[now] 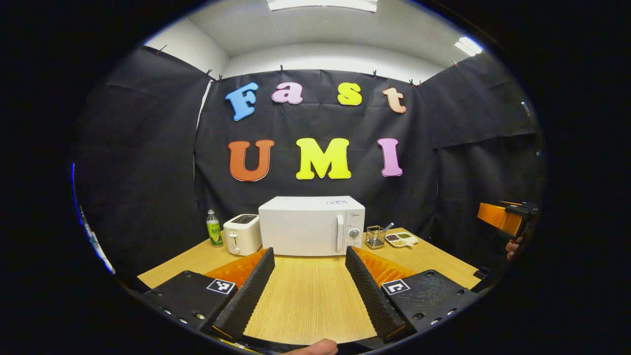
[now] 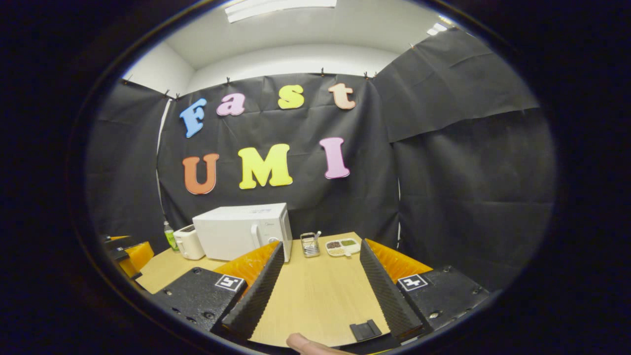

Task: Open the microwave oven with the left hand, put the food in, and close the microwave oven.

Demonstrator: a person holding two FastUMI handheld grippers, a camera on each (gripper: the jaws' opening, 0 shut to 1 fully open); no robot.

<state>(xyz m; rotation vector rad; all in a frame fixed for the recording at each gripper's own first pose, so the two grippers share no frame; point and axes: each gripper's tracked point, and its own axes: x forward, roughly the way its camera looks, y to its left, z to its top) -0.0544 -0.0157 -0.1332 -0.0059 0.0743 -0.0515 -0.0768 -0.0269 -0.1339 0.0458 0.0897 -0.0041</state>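
We saw the microwave (image 1: 311,226) shut at the table's (image 1: 310,301) far edge, food tray (image 1: 401,239) toward the far right corner, toaster (image 1: 242,234) left of it. Left gripper (image 1: 308,291) and right gripper (image 2: 320,291) hovered apart, holding nothing.

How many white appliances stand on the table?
2: the microwave at the back of the table, door shut, and the toaster close beside it, between it and a green bottle. Nothing seems hidden behind them.
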